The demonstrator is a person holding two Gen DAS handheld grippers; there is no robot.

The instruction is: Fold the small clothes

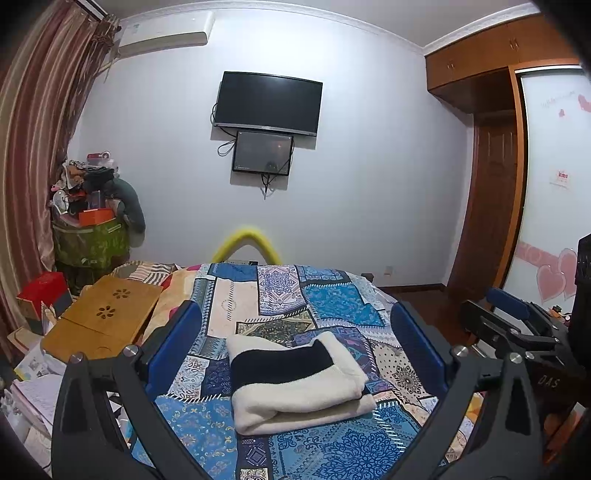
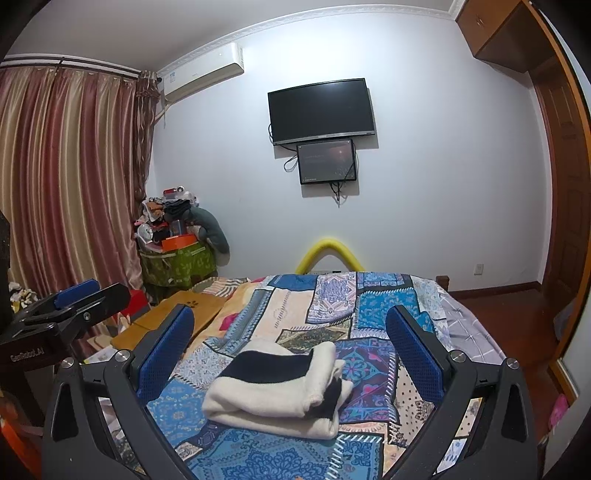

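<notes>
I see a fleecy cream garment (image 1: 295,384) with a black band, folded into a thick rectangle on the patchwork quilt (image 1: 332,302). My left gripper (image 1: 295,354) and right gripper (image 2: 291,354) hover level, jaws wide apart, holding nothing.

Around you: patchwork bedspread (image 1: 332,302); wall TV (image 1: 267,102) above small monitor (image 1: 263,152); air conditioner (image 1: 166,35); striped curtain (image 2: 66,177); wooden tray (image 1: 107,314); wardrobe (image 1: 480,66).
</notes>
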